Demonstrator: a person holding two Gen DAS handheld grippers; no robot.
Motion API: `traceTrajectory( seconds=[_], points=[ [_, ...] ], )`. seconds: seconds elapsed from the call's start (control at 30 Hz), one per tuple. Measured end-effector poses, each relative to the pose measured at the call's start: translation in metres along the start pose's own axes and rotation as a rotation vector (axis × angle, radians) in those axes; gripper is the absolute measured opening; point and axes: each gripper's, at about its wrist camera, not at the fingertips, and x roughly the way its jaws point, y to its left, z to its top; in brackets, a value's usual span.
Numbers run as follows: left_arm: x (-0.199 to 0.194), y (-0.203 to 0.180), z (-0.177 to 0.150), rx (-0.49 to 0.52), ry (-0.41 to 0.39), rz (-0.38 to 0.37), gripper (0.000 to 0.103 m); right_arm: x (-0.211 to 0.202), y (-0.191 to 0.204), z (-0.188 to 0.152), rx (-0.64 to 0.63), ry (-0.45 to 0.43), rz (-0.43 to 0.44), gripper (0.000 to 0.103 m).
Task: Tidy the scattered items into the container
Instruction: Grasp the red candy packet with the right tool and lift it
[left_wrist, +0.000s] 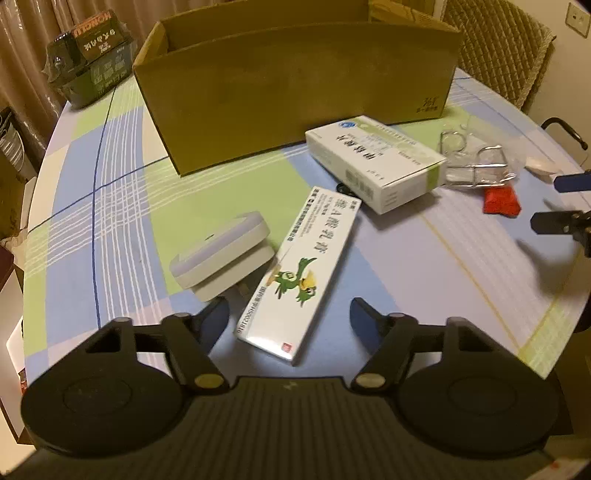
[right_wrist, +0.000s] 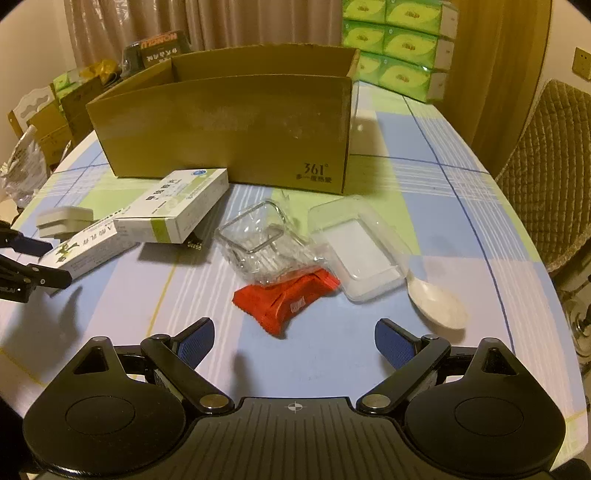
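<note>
An open cardboard box (left_wrist: 295, 96) (right_wrist: 229, 129) stands at the back of the table. My left gripper (left_wrist: 289, 314) is open, low over the table, and the near end of a long white carton with a green bird (left_wrist: 299, 273) lies between its black fingers with a gap on each side. Left of the carton sits a white plug adapter (left_wrist: 221, 251); behind it lies a white-and-green medicine box (left_wrist: 376, 158). My right gripper (right_wrist: 294, 328) is open, its blue pads just short of a red packet (right_wrist: 284, 302). Crumpled clear packaging (right_wrist: 258, 240), a clear lid (right_wrist: 362, 243) and a white spoon (right_wrist: 439, 299) lie beyond.
The round table wears a blue, green and white checked cloth (left_wrist: 110, 206). A dark wrapped package (left_wrist: 92, 55) sits at the back left. Green tissue packs (right_wrist: 399, 44) are stacked behind the box. A padded chair (right_wrist: 546, 177) stands at the table's right edge.
</note>
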Motion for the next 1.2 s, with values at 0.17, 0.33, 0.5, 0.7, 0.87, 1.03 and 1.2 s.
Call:
traceTrajectory(
  seconds=[0.17, 0.33, 0.5, 0.7, 0.87, 1.03, 1.2],
  points=[
    [0.004, -0.008, -0.001, 0.005, 0.022, -0.016, 0.035, 0.009, 0.004, 0.000, -0.003, 0.008, 0.004, 0.091],
    [0.001, -0.025, -0.004, -0.003, 0.030, -0.078, 0.033, 0.019, 0.008, -0.001, 0.005, 0.005, -0.010, 0.091],
    [-0.001, -0.030, -0.003, -0.037, 0.027, -0.102, 0.033, 0.033, 0.013, 0.002, 0.010, 0.012, -0.028, 0.077],
    [-0.002, -0.028, 0.002, -0.053, 0.017, -0.111, 0.038, 0.045, 0.020, 0.008, 0.009, -0.018, -0.051, 0.075],
    [0.001, -0.027, 0.005, -0.066, 0.015, -0.109, 0.043, 0.047, 0.020, 0.012, 0.006, -0.035, -0.061, 0.051],
    [0.006, -0.031, 0.007, -0.067, 0.021, -0.110, 0.044, 0.042, 0.019, 0.013, -0.025, -0.011, -0.043, 0.032],
    [0.008, -0.043, 0.008, -0.030, 0.029, -0.102, 0.044, 0.027, 0.014, -0.001, -0.068, 0.021, 0.007, 0.031]
  ],
)
